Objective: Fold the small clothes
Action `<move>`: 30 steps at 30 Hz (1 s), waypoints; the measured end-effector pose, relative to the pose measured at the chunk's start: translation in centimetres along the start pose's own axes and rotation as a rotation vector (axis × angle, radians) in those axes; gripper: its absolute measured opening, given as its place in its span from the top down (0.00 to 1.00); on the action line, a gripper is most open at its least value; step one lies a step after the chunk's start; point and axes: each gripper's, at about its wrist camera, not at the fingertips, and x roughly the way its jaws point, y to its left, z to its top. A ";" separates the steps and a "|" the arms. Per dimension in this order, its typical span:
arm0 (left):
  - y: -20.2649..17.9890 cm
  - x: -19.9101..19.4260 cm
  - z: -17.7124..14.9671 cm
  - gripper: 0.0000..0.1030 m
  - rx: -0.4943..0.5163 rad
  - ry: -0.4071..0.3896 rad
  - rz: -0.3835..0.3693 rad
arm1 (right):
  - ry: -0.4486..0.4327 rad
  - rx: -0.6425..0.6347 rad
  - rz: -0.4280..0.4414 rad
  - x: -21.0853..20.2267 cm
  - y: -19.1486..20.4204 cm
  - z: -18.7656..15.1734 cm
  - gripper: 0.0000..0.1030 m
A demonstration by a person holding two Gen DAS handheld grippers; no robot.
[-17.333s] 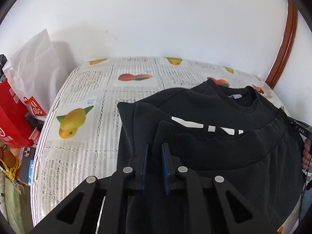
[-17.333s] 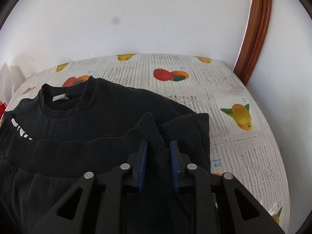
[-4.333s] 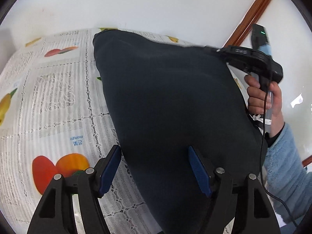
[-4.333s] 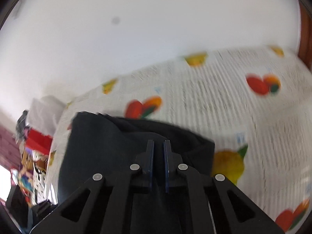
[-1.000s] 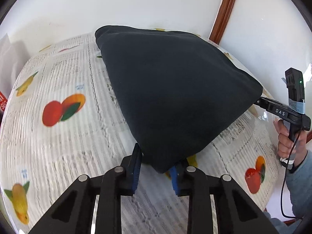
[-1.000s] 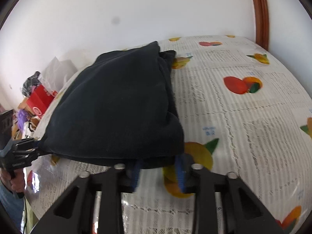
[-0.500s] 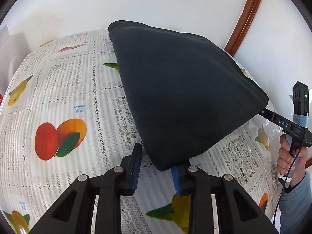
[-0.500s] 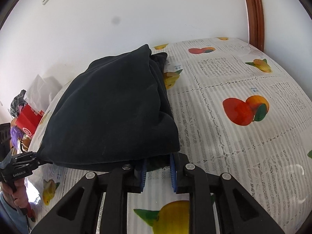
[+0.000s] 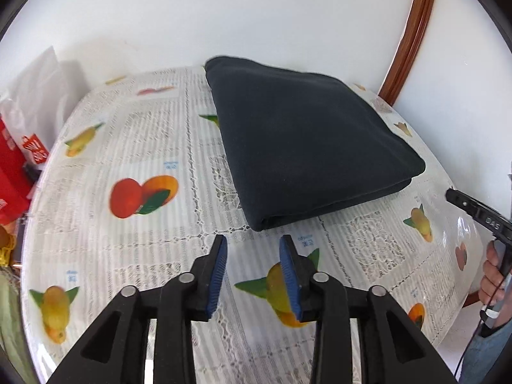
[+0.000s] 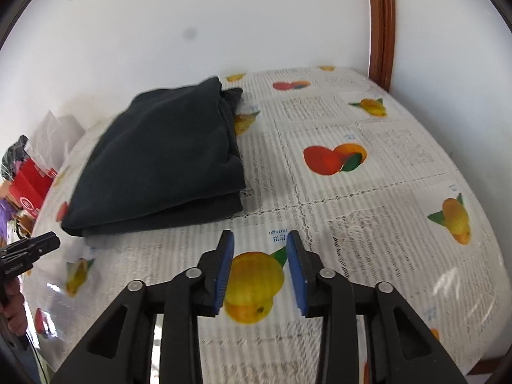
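The folded garment [image 9: 307,147] was plain black. The tablecloth [image 9: 128,249] was white lace printed with orange and yellow fruit. The pads [image 10: 224,268] were blue.

Folded black garment [image 9: 307,147] fills the table's far middle; bare tablecloth [image 10: 368,211] lies open along the near edge and both sides.

Right gripper [image 10: 260,249] is opening its jaws, nothing between them, above the fruit-print tablecloth [image 10: 368,198]. Folded black garment [image 10: 160,160] is lying ahead-left. Left gripper [image 10: 48,243] is entering at left edge.
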 end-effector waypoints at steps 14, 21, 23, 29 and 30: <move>-4.3 -11.5 -1.9 0.15 0.011 -0.230 0.093 | -0.171 0.004 -0.069 -13.2 3.9 -0.6 0.27; -4.9 -15.4 -4.6 0.04 0.011 -0.275 0.139 | -0.228 -0.025 -0.109 -17.7 5.1 -3.0 0.02; -5.1 -16.2 -5.0 0.03 0.020 -0.280 0.142 | -0.228 -0.027 -0.112 -18.7 5.2 -3.8 0.01; -5.4 -17.6 -5.6 0.03 0.029 -0.299 0.169 | -0.250 -0.034 -0.133 -20.2 5.5 -4.8 0.00; -5.4 -17.7 -5.6 0.03 0.026 -0.302 0.173 | -0.252 -0.034 -0.130 -20.3 5.5 -4.9 0.00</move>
